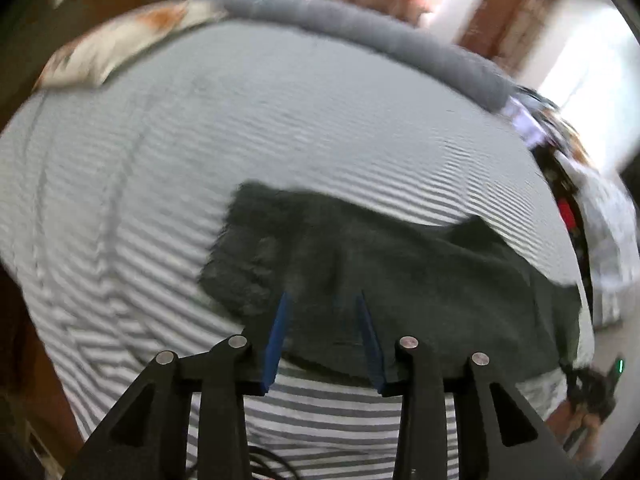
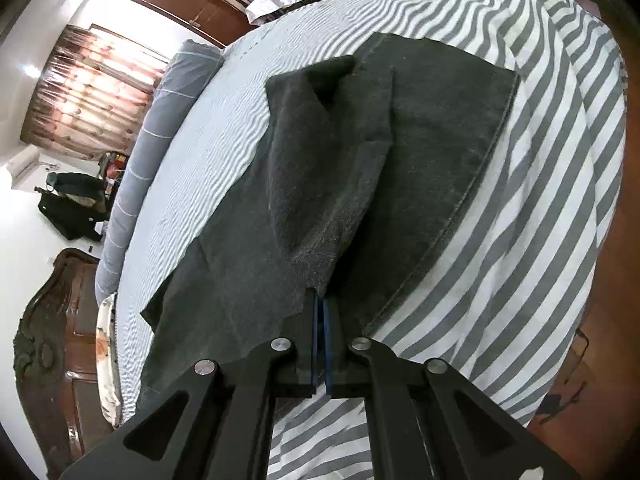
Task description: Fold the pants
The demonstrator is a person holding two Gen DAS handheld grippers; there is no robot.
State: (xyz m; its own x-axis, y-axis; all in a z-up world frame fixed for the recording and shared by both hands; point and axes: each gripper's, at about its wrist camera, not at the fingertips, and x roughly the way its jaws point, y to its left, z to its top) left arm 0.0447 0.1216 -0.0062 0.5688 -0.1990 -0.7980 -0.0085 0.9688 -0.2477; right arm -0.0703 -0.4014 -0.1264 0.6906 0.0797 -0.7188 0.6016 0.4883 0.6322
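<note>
Dark grey pants (image 1: 400, 264) lie on a grey-and-white striped bed (image 1: 200, 152). My left gripper (image 1: 323, 300) is open, its blue fingers spread just above the near edge of the pants, holding nothing. In the right wrist view the pants (image 2: 440, 128) are partly folded, with one layer lifted into a ridge. My right gripper (image 2: 320, 300) is shut on the pants, pinching that raised fold at its near end. The right gripper also shows faintly in the left wrist view at the lower right (image 1: 592, 388).
A long grey bolster (image 1: 360, 28) runs along the far side of the bed (image 2: 560, 200), and a patterned pillow (image 1: 112, 52) lies at the far left. A carved wooden headboard (image 2: 48, 344) stands behind. Clutter and clothes (image 1: 560, 184) sit past the right edge.
</note>
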